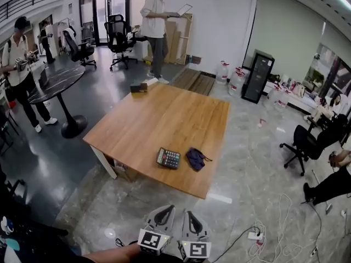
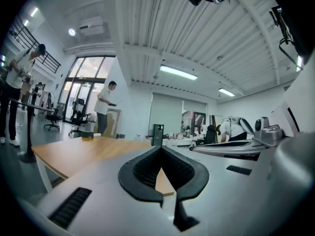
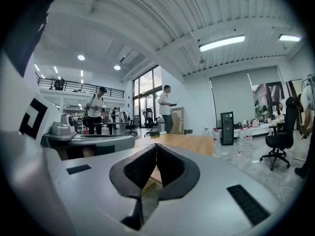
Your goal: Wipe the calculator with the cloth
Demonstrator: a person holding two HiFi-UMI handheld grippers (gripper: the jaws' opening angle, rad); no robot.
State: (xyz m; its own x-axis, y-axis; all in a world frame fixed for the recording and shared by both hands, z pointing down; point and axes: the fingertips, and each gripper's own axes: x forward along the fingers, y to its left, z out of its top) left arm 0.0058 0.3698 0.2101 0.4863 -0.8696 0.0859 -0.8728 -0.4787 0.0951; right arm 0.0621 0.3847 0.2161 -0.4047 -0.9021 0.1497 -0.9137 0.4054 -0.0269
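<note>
In the head view a dark calculator [image 1: 168,158] with coloured keys lies near the front edge of the wooden table [image 1: 148,122]. A crumpled dark blue cloth [image 1: 196,158] lies just to its right, apart from it. My left gripper [image 1: 163,217] and right gripper [image 1: 192,219] are side by side at the bottom of the view, well short of the table's front edge. Both are shut with nothing between the jaws. In the left gripper view the left gripper [image 2: 161,149] points level at the table [image 2: 74,154]. The right gripper [image 3: 156,146] faces the table [image 3: 189,142] too. Neither gripper view shows the calculator or cloth.
A small dark box [image 1: 138,87] sits at the table's far edge. A person [image 1: 156,26] stands behind the table and another [image 1: 19,70] by a round black table [image 1: 57,84] at left. Office chairs [image 1: 310,141], water bottles [image 1: 230,75] and floor cables [image 1: 274,223] surround the table.
</note>
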